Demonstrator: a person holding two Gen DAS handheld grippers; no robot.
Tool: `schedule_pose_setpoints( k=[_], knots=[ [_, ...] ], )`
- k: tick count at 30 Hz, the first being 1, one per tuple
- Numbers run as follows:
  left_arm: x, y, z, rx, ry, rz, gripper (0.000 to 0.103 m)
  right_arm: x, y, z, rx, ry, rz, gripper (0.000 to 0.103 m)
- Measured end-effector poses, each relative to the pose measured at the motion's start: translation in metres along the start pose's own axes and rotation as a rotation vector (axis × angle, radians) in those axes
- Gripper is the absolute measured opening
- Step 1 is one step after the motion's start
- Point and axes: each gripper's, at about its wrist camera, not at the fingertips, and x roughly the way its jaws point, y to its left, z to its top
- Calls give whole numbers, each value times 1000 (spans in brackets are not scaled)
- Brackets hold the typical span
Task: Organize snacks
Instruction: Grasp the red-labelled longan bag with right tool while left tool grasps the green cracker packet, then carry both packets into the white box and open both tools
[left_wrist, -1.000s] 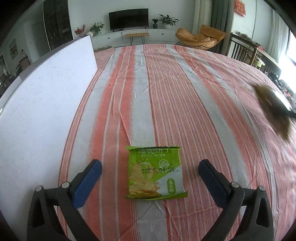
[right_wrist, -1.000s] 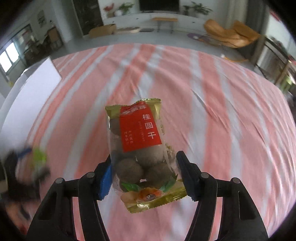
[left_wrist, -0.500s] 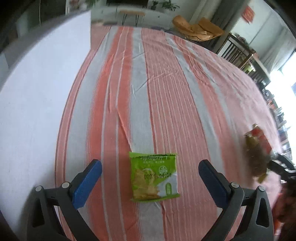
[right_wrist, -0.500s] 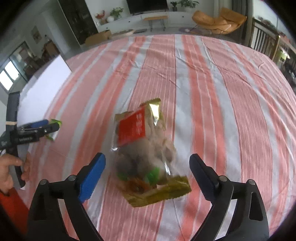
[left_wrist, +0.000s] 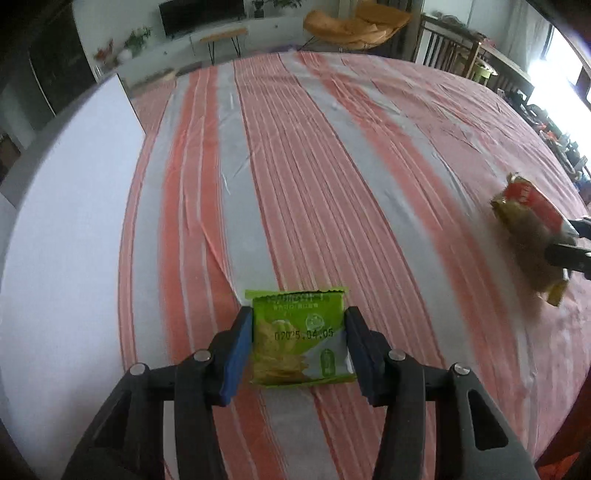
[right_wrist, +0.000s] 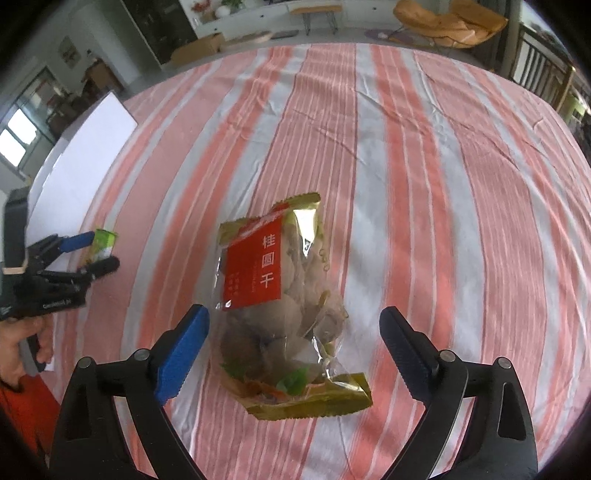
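Observation:
A green cracker packet (left_wrist: 295, 339) sits between the blue pads of my left gripper (left_wrist: 298, 313). Its jaws are closing and both pads press on the packet's sides. I cannot tell whether the packet is clear of the striped cloth (left_wrist: 332, 166). A clear-and-gold bag of dried longan with a red label (right_wrist: 255, 273) lies on the cloth between the fingers of my right gripper (right_wrist: 294, 313). That gripper is open and neither pad touches the bag. The right wrist view also shows the left gripper (right_wrist: 96, 251) at far left with the green packet (right_wrist: 103, 242) in it.
A white board (left_wrist: 66, 221) covers the table's left side. The red-and-white striped cloth stretches bare toward the far edge. A person's hand (right_wrist: 18, 343) holds the left gripper's handle. Chairs (left_wrist: 443, 48) and a TV cabinet stand beyond the table.
The left jaws went from wide open to closed on the green packet. The right jaws opened and let go of the longan bag, which now lies on the cloth.

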Motion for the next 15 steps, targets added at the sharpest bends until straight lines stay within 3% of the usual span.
schedule_pose_setpoints(
  k=[1,2,4,10,13,15],
  knots=[
    [-1,2,-2,-15,-5,-17,49,-1,1,-2,-12,-12,4,80],
    [-3,8,-2,-45,-7,-42,49,-1,2,-4,-25,-21,25,73],
    [-12,18,-5,-137,-35,-129,49,-6,2,-7,-9,-23,11,66],
    [-78,46,-12,-341,-215,-421,49,-39,6,-1,108,-69,224,66],
    [-136,76,-18,-359,-331,-442,49,-63,45,21,107,-112,359,66],
    [-169,104,-23,-370,-381,-368,49,-74,82,40,72,-128,441,66]
  ],
)
